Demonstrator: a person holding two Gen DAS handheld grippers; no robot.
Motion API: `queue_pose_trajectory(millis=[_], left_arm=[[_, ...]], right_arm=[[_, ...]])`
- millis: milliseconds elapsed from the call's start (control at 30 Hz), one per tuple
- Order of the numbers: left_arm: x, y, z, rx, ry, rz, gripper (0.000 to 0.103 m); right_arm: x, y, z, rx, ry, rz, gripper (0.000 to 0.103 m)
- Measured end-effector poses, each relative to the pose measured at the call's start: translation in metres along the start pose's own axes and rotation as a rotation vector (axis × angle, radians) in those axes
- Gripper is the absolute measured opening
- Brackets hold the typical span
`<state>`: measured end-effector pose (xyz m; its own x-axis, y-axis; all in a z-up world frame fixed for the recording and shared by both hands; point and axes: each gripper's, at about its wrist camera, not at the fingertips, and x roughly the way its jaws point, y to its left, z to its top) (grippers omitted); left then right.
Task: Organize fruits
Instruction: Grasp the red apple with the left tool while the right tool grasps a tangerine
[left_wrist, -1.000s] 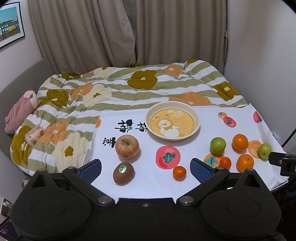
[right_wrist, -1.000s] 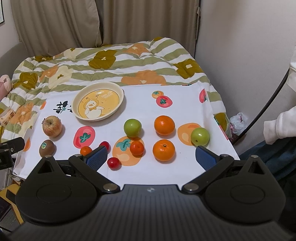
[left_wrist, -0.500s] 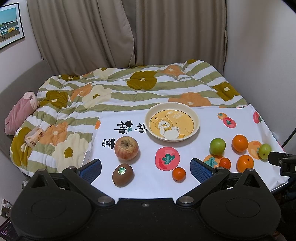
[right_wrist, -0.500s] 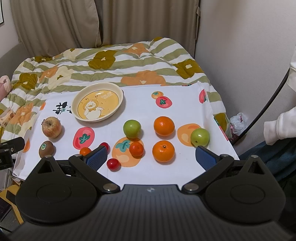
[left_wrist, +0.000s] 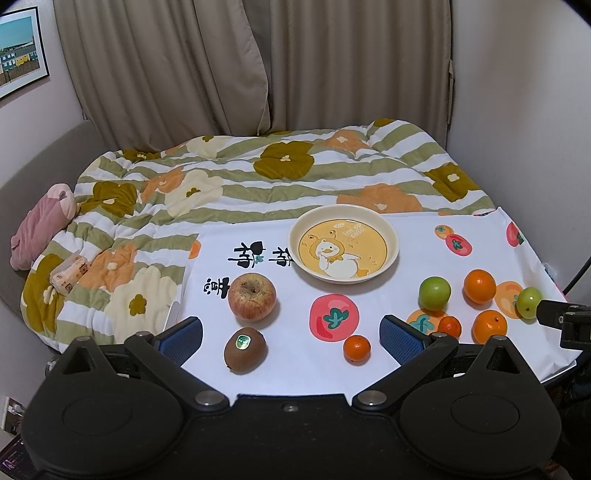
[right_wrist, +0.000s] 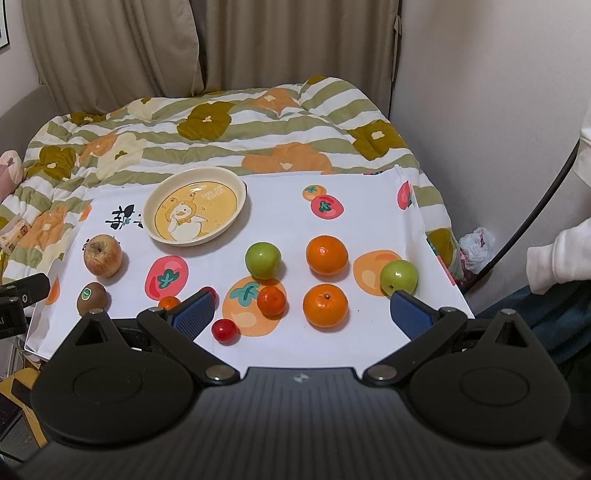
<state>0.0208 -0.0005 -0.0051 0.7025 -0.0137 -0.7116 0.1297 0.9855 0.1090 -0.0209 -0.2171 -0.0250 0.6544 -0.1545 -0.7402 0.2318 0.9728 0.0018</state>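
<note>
Fruit lies on a white printed cloth (left_wrist: 424, 236). A cream duck plate (left_wrist: 343, 221) (right_wrist: 236, 184) stands empty at the back. A red apple (left_wrist: 252, 301) (right_wrist: 102, 255) and a kiwi (left_wrist: 245, 348) (right_wrist: 92, 298) lie at the left. Two green apples (right_wrist: 262, 260) (right_wrist: 399, 277), two oranges (right_wrist: 327, 255) (right_wrist: 325, 305), small mandarins (left_wrist: 357, 348) (right_wrist: 271, 300) and a cherry tomato (right_wrist: 224, 329) lie to the right. My left gripper (left_wrist: 290, 334) is open and empty above the near edge. My right gripper (right_wrist: 302, 311) is open and empty over the oranges.
A flowered striped quilt (left_wrist: 258, 184) covers the bed behind the cloth. A pink plush (left_wrist: 40, 225) and a tissue pack (left_wrist: 69, 274) lie at its left. Curtains and a wall stand behind. A white sleeve (right_wrist: 557, 254) is at the far right.
Both grippers have drifted very slightly; the fruit has not moved. Both stay open and empty.
</note>
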Motion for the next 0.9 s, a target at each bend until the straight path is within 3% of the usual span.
queue_pose_trajectory(millis=[367,533,900], left_arm=[[0.008,0.015,0.004,0.017,-0.052,0.091,0.103],[0.029,0.048,0.0,0.025,-0.057,0.023,0.103],[0.087,0.096,-0.003,0.186,-0.087,-0.091,0.103]], right_arm=[[0.009,0.022,0.015,-0.059,-0.018,0.067,0.103],[0.027,0.046,0.009,-0.017,-0.014,0.071,0.103],[0.062,0.118,-0.015,0.073,-0.025,0.052,0.103]])
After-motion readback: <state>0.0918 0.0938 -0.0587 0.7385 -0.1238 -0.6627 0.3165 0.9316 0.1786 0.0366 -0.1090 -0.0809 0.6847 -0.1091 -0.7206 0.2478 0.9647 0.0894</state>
